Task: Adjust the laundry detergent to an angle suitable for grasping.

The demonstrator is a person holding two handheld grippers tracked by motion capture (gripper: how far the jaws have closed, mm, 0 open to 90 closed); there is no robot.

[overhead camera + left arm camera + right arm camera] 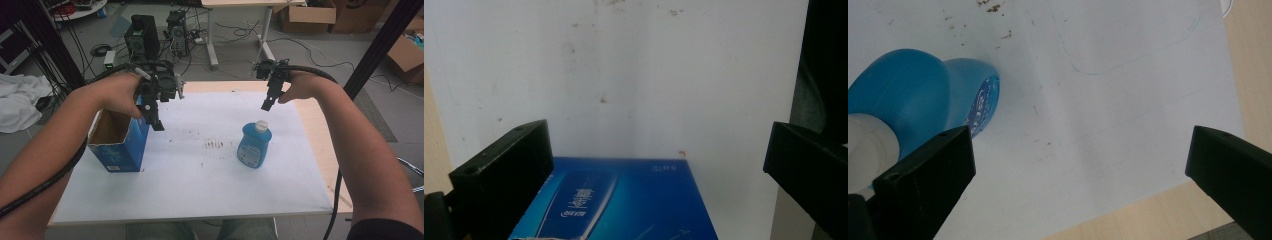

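Both forearms raised, left gripper above blue box, right gripper above blue bottle, jaws wide.

I see a glossy blue plastic bottle under my right gripper, a shiny printed cardboard box beneath my left, and matt white speckled paper over pale wood.

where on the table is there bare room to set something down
The white sheet is bare along its near edge, in front of the box and bottle. The gap between those two is free too, with small brown specks. Right of the bottle is open up to the wood edge. It is crowded at the left by the box, under the left gripper.
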